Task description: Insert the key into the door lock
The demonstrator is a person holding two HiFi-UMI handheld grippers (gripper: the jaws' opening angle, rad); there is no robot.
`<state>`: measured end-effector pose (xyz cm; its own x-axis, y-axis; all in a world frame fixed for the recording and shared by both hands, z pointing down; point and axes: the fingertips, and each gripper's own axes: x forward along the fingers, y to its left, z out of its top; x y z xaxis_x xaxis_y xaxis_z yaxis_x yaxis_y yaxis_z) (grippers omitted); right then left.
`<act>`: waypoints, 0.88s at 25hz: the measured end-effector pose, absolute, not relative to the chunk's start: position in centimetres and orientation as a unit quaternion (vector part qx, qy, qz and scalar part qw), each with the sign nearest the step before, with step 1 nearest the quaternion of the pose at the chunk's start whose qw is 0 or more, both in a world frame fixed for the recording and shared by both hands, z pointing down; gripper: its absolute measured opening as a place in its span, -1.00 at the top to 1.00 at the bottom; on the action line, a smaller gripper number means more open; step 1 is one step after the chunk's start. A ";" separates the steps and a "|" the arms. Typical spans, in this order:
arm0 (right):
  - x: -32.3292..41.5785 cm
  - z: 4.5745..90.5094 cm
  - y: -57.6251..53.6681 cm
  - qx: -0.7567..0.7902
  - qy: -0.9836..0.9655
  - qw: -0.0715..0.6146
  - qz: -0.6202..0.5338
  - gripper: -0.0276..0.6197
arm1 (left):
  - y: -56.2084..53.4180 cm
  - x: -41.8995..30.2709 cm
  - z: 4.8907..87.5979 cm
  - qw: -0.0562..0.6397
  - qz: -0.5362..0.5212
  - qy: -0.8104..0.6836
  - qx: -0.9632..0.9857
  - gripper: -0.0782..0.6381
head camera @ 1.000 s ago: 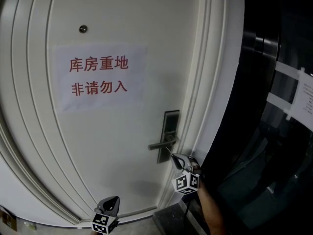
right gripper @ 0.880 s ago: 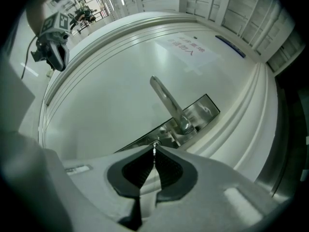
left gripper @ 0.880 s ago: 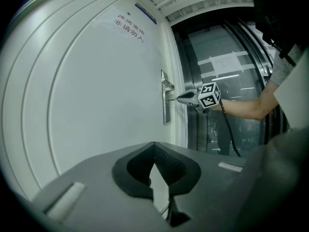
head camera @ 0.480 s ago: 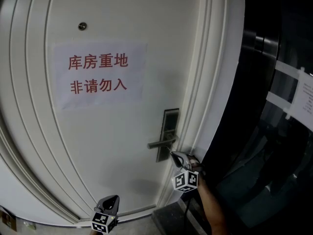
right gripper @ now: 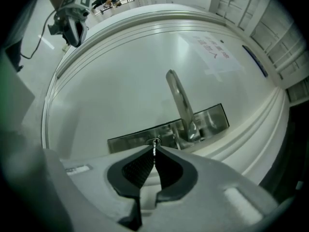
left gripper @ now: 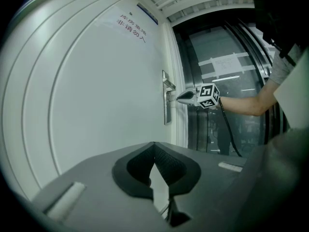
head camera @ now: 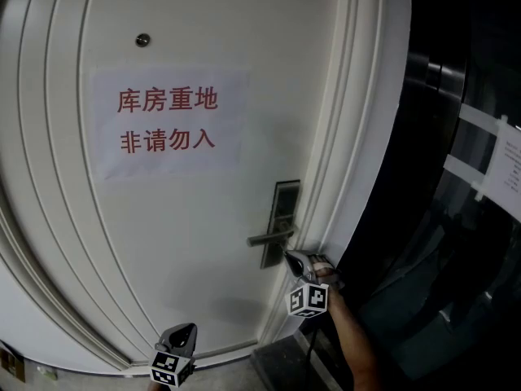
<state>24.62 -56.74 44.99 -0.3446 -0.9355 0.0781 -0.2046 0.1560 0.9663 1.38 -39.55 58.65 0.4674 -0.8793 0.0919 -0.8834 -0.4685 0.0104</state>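
**Right tongs** [right gripper: 154,154]: clamped on the key [right gripper: 154,148]. Key tip is at the keyhole [right gripper: 153,141] in the lock plate [right gripper: 212,120], under the handle [right gripper: 179,100].

**Change:** the tongs have rolled slightly since a second ago and stayed at the lock plate. This is probably blade alignment or the first turn. Depth of entry cannot be told.

**Left tongs** [left gripper: 154,146]: together, empty, well below the lock plate.

The right gripper [right gripper: 154,151] hides most of the key [right gripper: 154,146].
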 end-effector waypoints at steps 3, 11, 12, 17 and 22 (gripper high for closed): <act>24.4 45.1 -56.7 0.421 -0.633 0.401 -0.511 0.88 | -39.5 1.3 58.7 0.029 0.038 -0.514 0.856 0.78; 24.0 45.0 -56.4 0.404 -0.581 0.441 -0.552 0.88 | -39.2 1.5 59.1 0.033 0.038 -0.510 0.859 0.78; 24.0 45.0 -56.4 0.404 -0.580 0.441 -0.553 0.88 | -39.2 1.5 59.1 0.033 0.039 -0.510 0.859 0.78; 23.9 45.0 -56.5 0.406 -0.581 0.439 -0.552 0.88 | -39.1 1.4 59.1 0.033 0.039 -0.510 0.859 0.78; 23.8 44.9 -56.3 0.407 -0.583 0.441 -0.547 0.88 | -39.0 1.2 59.2 0.034 0.040 -0.512 0.858 0.78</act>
<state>23.81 -56.28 44.87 -0.2797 -0.9576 0.0688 0.0074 0.0696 0.9976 1.22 -38.99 59.22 0.4729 -0.8751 0.1023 -0.8805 -0.4738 0.0171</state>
